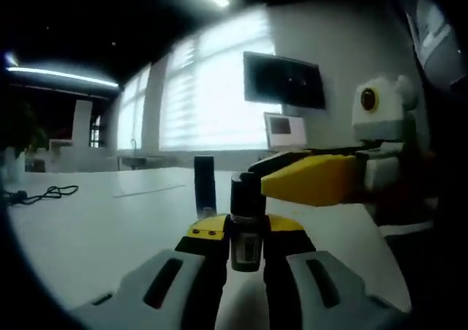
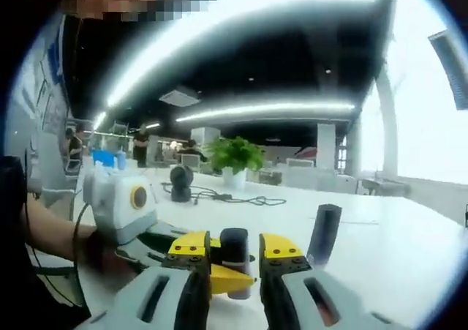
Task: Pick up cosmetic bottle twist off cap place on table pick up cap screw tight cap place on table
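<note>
In the left gripper view, my left gripper (image 1: 247, 235) clamps the cosmetic bottle (image 1: 246, 231) upright above the white counter (image 1: 88, 220), its long axis standing straight between my jaws; my right gripper (image 1: 267, 175) reaches in from the right at its cap.

In the right gripper view, my right gripper (image 2: 235, 251) has its jaws closed on the dark cap (image 2: 235, 255).

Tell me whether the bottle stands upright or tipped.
Upright: the bottle is held vertical in the left gripper, with the right gripper closed around its cap.
</note>
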Available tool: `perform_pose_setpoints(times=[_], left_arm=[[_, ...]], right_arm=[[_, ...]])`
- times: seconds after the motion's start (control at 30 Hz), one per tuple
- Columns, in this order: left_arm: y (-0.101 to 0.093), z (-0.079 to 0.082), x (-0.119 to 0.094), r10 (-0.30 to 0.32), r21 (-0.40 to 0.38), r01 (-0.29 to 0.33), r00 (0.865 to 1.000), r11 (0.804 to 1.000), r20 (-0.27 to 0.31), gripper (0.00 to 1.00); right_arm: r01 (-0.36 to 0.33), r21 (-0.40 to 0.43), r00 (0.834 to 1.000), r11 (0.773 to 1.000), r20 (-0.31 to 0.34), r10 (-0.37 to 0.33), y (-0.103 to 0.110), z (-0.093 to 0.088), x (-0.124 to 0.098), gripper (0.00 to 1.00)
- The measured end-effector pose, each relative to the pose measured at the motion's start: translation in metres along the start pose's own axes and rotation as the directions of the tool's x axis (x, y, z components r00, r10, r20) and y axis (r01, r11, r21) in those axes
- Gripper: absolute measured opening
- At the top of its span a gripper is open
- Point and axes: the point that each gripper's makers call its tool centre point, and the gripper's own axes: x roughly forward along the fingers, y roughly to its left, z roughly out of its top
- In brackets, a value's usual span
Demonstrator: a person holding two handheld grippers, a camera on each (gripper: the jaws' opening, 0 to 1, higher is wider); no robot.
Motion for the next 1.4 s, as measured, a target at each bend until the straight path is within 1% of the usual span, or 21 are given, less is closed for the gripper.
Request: perform_pose_setpoints(times=[0.07,0.17,0.27,0.4,0.5,0.6,0.63,0.7,0.77,0.8,0.83,0.9,1.0,1.07,1.1,1.17,1.27,1.3,1.33,1.37,1.4], left_arm=[[0.0,-0.001,0.0,0.002,-0.001,-0.002,1.0,1.0,-0.003,0.08],[0.001,-0.001,0.0,0.009,-0.002,-0.009,1.0,1.0,-0.006,0.08],[0.0,-0.002,0.0,0.011,0.005,-0.011,1.0,1.0,-0.008,0.08],[0.0,-0.002,-0.001,0.011,0.008,-0.011,1.0,1.0,-0.012,0.08],[-0.002,-0.001,-0.001,0.001,0.0,-0.001,1.0,1.0,-0.007,0.08],[-0.005,0.0,-0.001,-0.013,-0.004,0.013,1.0,1.0,-0.007,0.08],[-0.007,0.0,-0.001,-0.019,-0.006,0.019,1.0,1.0,-0.008,0.08],[-0.01,-0.001,-0.001,-0.032,-0.011,0.031,0.999,0.999,-0.013,0.08],[-0.013,-0.004,0.0,-0.042,0.001,0.042,0.999,0.999,-0.029,0.08],[-0.014,-0.005,0.0,-0.047,0.006,0.047,0.998,0.999,-0.038,0.08],[-0.016,-0.005,0.0,-0.052,0.011,0.053,0.998,0.999,-0.041,0.08],[-0.018,-0.006,0.0,-0.063,0.011,0.064,0.997,0.998,-0.043,0.08],[-0.024,-0.004,-0.001,-0.092,-0.009,0.092,0.995,0.996,-0.041,0.08],[-0.024,-0.004,-0.001,-0.095,-0.019,0.094,0.995,0.995,-0.041,0.08],[-0.025,-0.004,-0.001,-0.096,-0.021,0.095,0.994,0.995,-0.043,0.08],[-0.027,-0.005,-0.001,-0.1,-0.015,0.1,0.994,0.995,-0.052,0.08],[-0.03,-0.006,-0.001,-0.116,-0.014,0.115,0.992,0.993,-0.056,0.08],[-0.033,-0.006,-0.001,-0.129,-0.021,0.128,0.99,0.991,-0.058,0.08],[-0.035,-0.006,-0.001,-0.137,-0.021,0.136,0.989,0.99,-0.059,0.08],[-0.037,-0.006,-0.001,-0.146,-0.023,0.145,0.988,0.989,-0.059,0.08],[-0.039,-0.007,-0.001,-0.153,-0.024,0.151,0.986,0.988,-0.061,0.08]], right_arm=[[0.001,-0.011,1.0,1.0,0.001,-0.001,0.004,-0.001,0.003,0.18],[0.051,-0.025,0.999,0.998,0.011,-0.051,0.002,0.0,0.006,0.15],[0.074,-0.04,0.997,0.996,-0.016,-0.074,-0.001,-0.007,0.009,0.1],[0.062,-0.04,0.998,0.997,-0.014,-0.063,0.0,-0.007,0.009,0.09],[0.027,-0.033,1.0,0.999,-0.006,-0.028,-0.001,-0.006,0.007,0.09],[-0.043,-0.022,0.999,0.999,-0.008,0.042,0.0,-0.005,0.005,0.09],[-0.08,-0.03,0.997,0.996,-0.007,0.08,0.002,-0.005,0.004,0.09],[-0.13,0.022,0.991,0.991,-0.013,0.13,0.001,-0.007,0.003,0.09],[-0.187,0.069,0.982,0.98,-0.011,0.189,-0.001,-0.01,0.002,0.09],[-0.213,0.086,0.976,0.973,-0.019,0.215,-0.002,-0.012,0.002,0.09],[-0.247,0.08,0.969,0.966,-0.014,0.248,-0.002,-0.012,0.0,0.09],[-0.29,0.065,0.957,0.955,-0.013,0.291,-0.001,-0.012,-0.002,0.09],[-0.332,0.064,0.943,0.941,-0.01,0.333,0.0,-0.011,-0.004,0.09],[-0.355,0.09,0.935,0.931,0.004,0.356,0.0,-0.011,-0.004,0.09],[-0.361,0.091,0.932,0.928,0.006,0.362,-0.001,-0.012,-0.003,0.09],[-0.39,0.074,0.92,0.918,0.001,0.391,0.002,-0.013,-0.005,0.08],[-0.462,0.032,0.886,0.886,-0.019,0.463,0.005,-0.013,-0.009,0.08],[-0.488,0.019,0.872,0.873,-0.032,0.488,0.007,-0.014,-0.01,0.08],[-0.504,-0.001,0.863,0.864,-0.038,0.504,0.007,-0.014,-0.011,0.09],[-0.528,-0.021,0.849,0.849,-0.046,0.526,0.009,-0.014,-0.012,0.09],[-0.547,-0.022,0.836,0.837,-0.057,0.546,0.01,-0.014,-0.013,0.09]])
